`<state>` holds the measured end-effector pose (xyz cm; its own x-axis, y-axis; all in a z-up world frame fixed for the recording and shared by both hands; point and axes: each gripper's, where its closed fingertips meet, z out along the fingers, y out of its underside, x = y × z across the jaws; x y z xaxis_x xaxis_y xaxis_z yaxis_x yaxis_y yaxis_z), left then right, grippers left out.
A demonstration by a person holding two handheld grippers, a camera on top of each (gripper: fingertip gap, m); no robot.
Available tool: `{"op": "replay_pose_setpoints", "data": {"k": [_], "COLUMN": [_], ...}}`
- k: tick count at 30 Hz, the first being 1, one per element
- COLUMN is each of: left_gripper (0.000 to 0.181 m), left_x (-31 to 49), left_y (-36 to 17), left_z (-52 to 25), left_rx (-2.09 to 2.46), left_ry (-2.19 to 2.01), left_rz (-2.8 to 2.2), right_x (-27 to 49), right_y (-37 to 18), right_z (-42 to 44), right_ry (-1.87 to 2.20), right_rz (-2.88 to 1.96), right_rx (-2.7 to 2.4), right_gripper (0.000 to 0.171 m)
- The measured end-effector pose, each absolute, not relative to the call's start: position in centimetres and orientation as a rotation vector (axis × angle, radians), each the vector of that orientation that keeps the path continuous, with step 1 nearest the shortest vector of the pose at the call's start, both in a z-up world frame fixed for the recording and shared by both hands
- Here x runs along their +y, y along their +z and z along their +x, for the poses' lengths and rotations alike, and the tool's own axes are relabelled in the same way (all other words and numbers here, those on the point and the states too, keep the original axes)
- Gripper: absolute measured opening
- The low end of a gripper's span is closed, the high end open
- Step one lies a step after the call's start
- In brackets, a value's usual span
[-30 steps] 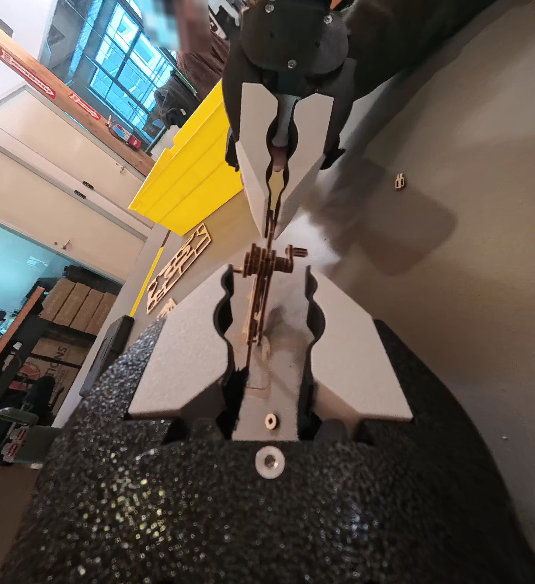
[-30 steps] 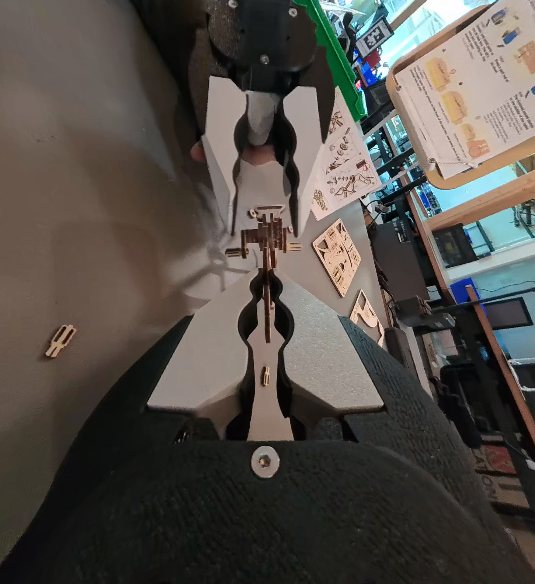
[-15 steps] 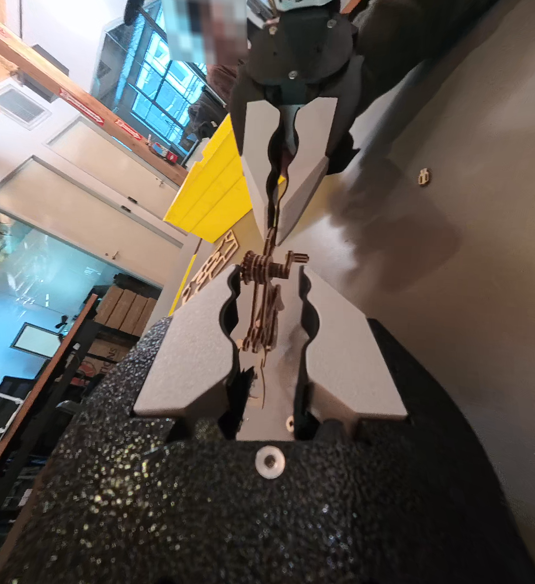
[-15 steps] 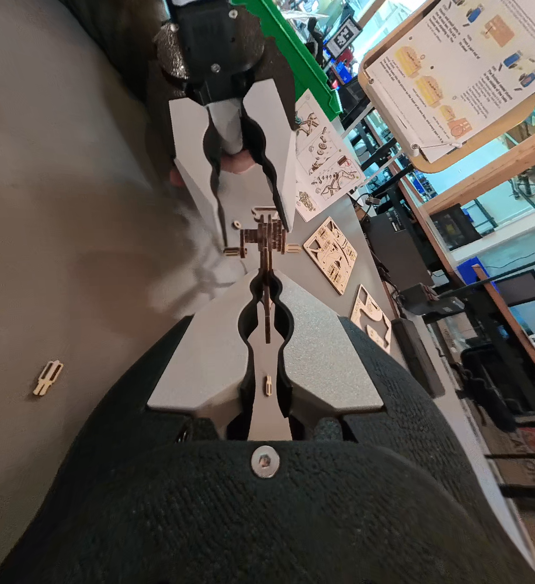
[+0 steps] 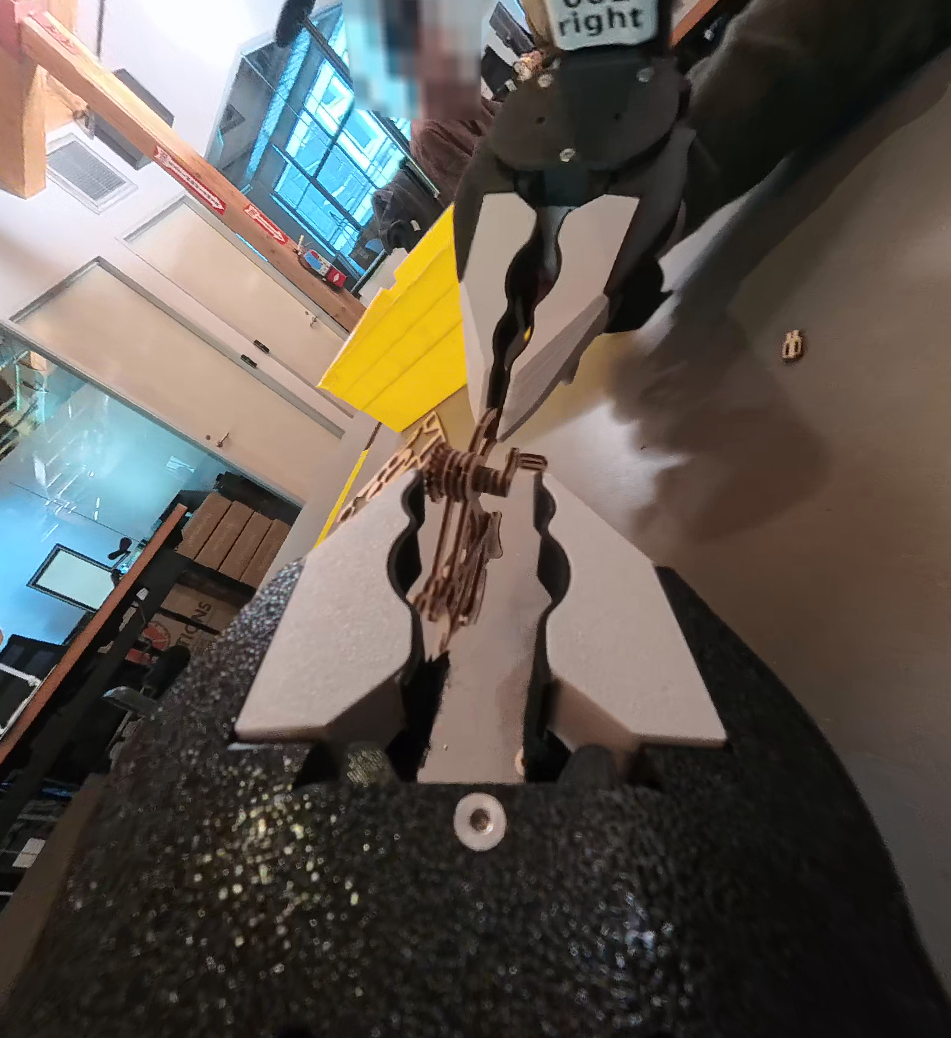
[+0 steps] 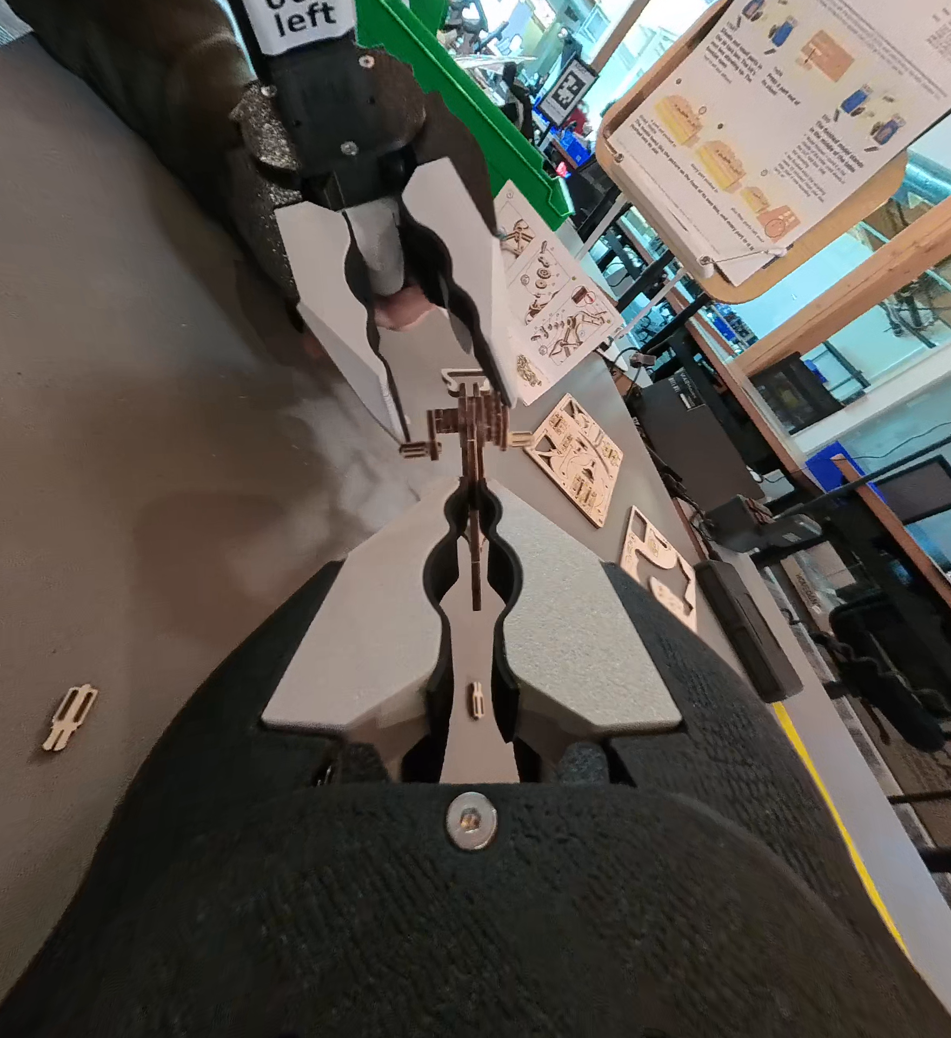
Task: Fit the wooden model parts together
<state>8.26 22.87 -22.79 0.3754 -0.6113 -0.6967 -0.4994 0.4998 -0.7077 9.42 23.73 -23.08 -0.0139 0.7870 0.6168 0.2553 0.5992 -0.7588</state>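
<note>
A partly built wooden model [image 6: 470, 421], a stack of gear-like discs with a cross axle on thin flat plates, hangs between the two grippers above the grey table. My right gripper [image 6: 473, 486] is shut on the model's thin plate edge. It also shows in the left wrist view [image 5: 496, 418], pinching the model's far end. My left gripper [image 5: 478, 483] is open, its fingers on either side of the model [image 5: 462, 550]. From the right wrist view the left gripper [image 6: 453, 418] straddles the disc stack. A small wooden piece [image 6: 476, 699] lies deep between my right fingers.
A small loose wooden connector [image 6: 68, 716] lies on the table [image 6: 96, 393], also in the left wrist view [image 5: 792, 344]. Punched wooden sheets [image 6: 579, 460], a picture sheet [image 6: 557, 303], a green bin [image 6: 462, 112] and a yellow bin [image 5: 411, 342] lie along the table's edges.
My left gripper has moved forward so its open fingers now flank the disc stack. Both grippers have tilted with the model. The right gripper stays shut on the plate.
</note>
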Motion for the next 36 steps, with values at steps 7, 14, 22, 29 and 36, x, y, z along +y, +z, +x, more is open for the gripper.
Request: {"op": "replay_pose_setpoints", "data": {"k": [7, 14, 22, 29, 36], "left_gripper": [0.051, 0.051, 0.044, 0.035, 0.032], "left_x": [23.4, 22.9, 23.1, 23.1, 22.9], "left_y": [-20.6, -21.0, -21.3, -21.5, -22.3], "left_z": [7.4, 8.0, 7.7, 7.8, 8.1], "left_rx": [1.112, 1.167, 1.188, 1.203, 1.249], "left_ry": [-0.169, -0.137, -0.124, -0.102, -0.096], "left_rz": [-1.158, -1.114, -1.109, -1.103, -1.106], "right_x": [24.2, 23.3, 23.3, 23.1, 22.9], "right_y": [-21.1, -21.8, -21.9, -22.2, -22.8], "right_z": [9.6, 9.3, 9.5, 9.5, 9.5], "right_ry": [0.501, 0.570, 0.605, 0.601, 0.587], "right_rz": [-0.881, -0.885, -0.895, -0.889, -0.882], "right_rx": [-1.470, -1.517, -1.526, -1.551, -1.588], "right_gripper": [0.000, 0.000, 0.000, 0.000, 0.000]}}
